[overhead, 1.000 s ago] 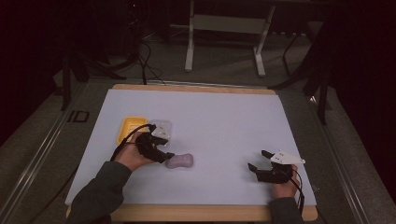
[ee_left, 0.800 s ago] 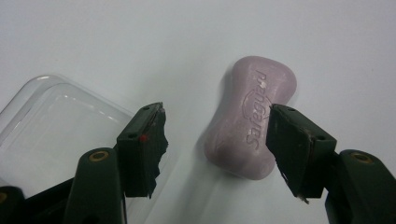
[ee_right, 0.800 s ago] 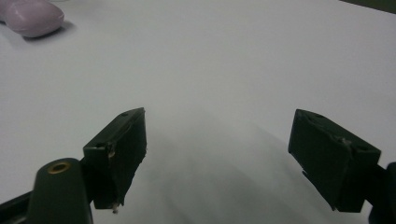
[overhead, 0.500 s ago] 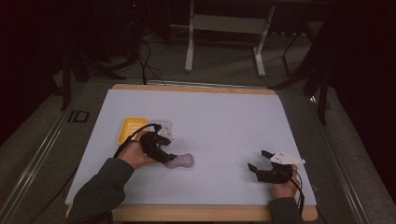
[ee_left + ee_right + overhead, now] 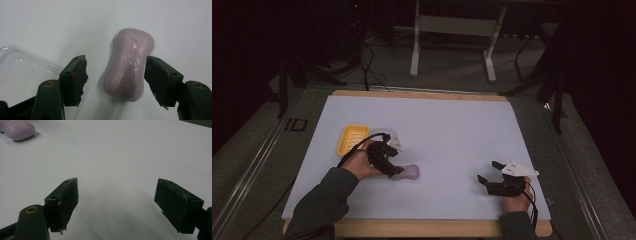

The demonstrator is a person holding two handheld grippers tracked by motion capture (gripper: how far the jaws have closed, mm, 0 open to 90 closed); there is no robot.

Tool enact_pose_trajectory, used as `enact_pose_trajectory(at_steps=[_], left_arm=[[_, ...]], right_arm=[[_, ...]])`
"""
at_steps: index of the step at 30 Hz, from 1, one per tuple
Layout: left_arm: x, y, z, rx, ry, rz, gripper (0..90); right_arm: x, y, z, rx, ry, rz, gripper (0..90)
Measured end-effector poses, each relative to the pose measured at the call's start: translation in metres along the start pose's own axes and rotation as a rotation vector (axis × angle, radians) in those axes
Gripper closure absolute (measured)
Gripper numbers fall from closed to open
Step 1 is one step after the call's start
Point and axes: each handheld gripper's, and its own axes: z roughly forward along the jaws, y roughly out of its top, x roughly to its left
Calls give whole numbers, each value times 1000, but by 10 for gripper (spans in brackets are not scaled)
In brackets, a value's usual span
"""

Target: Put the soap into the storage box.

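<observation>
A lilac bar of soap [image 5: 408, 173] [image 5: 128, 65] lies flat on the white table top [image 5: 447, 125], left of centre. My left gripper [image 5: 396, 170] [image 5: 116, 72] reaches down over it, jaws either side of the bar. They have just been opening, and a clear gap shows at one pad, so nothing is gripped. My right gripper [image 5: 487, 171] [image 5: 116, 195] rests near the front right of the table. It is open with only bare table between its jaws. The soap [image 5: 16, 128] sits far off at the top left of the right gripper view.
A yellow soap dish [image 5: 352, 137] lies just behind the left hand. A clear plastic lid [image 5: 22, 72] sits beside the left gripper's jaw. The table's wooden front edge [image 5: 437, 227] runs below both forearms. Cables and metal stand legs are on the floor beyond the table.
My left gripper has edged slightly to the right over the soap. The soap and the right gripper stay where they were.
</observation>
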Motion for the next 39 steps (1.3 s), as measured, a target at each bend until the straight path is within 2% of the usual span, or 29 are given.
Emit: enact_pose_trajectory(at_steps=[20, 39], left_arm=[[-5, 10, 16, 58, -30, 42, 288], [-11, 19, 34, 151, -31, 106, 279]], right_arm=[[0, 0, 0, 1, 1, 0, 189], [0, 0, 0, 2, 2, -1, 189]])
